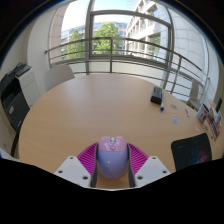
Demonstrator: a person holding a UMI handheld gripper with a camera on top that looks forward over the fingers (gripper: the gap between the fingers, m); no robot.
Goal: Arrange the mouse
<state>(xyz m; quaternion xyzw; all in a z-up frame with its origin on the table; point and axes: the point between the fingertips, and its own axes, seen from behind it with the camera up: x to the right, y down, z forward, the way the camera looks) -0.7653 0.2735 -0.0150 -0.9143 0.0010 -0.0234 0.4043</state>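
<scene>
Gripper view, nearest first: the gripper (112, 172) has its two fingers set narrowly apart, and the mouse (111, 158) sits between the pink pads (88, 157). Both pads appear to press its flanks, so I judge it held, lifted clear of the table (95, 105) or just above it; contact underneath cannot be confirmed.

Handling judgement: the mouse looks pale lilac, with a smooth rounded plastic shell. It is likely light and rigid, not fragile under modest pressure, but slippery on its curved top. The flat side walls at mid-body, where the pads now sit, are the sound place to hold it; a grip further toward the domed rear would tend to squeeze it out.

Ahead of the fingers lies a broad stretch of bare wooden table. To the right, near the table edge, a dark mouse mat (191, 152) lies flat, a probable destination. Further off on the right stand a small dark device (157, 95) and some papers (211, 120), too small to identify.

Containers: none identifiable on the table; nothing to report as contents.

Beyond, a chair (15, 100) stands at the left, then a railing (130, 62) and large windows.
</scene>
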